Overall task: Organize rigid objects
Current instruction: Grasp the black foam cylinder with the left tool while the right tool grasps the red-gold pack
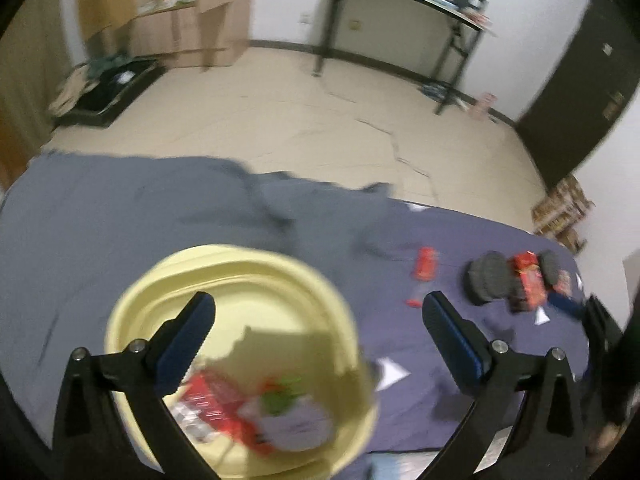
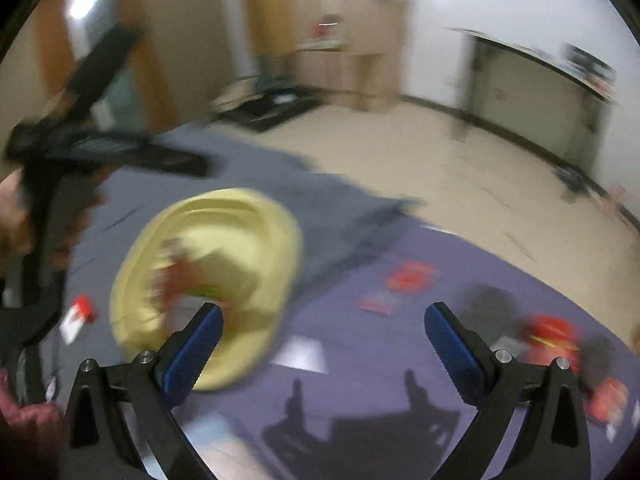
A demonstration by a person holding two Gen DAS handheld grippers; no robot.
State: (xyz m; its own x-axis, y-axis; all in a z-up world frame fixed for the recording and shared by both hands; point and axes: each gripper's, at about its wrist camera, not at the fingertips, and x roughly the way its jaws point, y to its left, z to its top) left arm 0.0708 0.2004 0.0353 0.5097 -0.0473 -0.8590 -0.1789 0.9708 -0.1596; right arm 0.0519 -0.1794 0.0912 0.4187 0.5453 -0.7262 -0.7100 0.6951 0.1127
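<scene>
Both views motion-blurred, the right wrist view worse.

Left gripper (image 1: 318, 312): black frame, blue-padded fingers (image 1: 188, 340) spread wide, nothing between them. It hangs over the near rim of a pale yellow, rounded-square plastic bowl (image 1: 132, 304) resting on a grey-blue cloth-covered table (image 1: 100, 216).

Bowl contents, left wrist view: a red-and-white packet (image 1: 212, 400), something green (image 1: 280, 396) and a pale lilac item (image 1: 300, 424), all lying together in the near half of the bowl. Too smeared to name more closely.

Still on the cloth, right of the bowl and well apart from it: a small red packet (image 1: 425, 266); further right, a red toy vehicle with large dark ribbed wheels (image 1: 516, 280). Several white paper scraps (image 1: 390, 372) lie between.

Right gripper (image 2: 324, 326): same build, blue pads (image 2: 452, 344) wide apart, empty. It sits above the cloth between the bowl and the red toy, touching neither. Its shadow (image 2: 360, 428) falls on the cloth beneath.

Right wrist view, left edge: the left gripper's black frame shows beside the bowl, with a hand (image 2: 12, 216) behind it. A small red-and-white box (image 2: 78, 316) lies on the cloth just left of the bowl.

Background: beige floor (image 1: 280, 112), black-legged side table (image 1: 400, 20) against the wall.
</scene>
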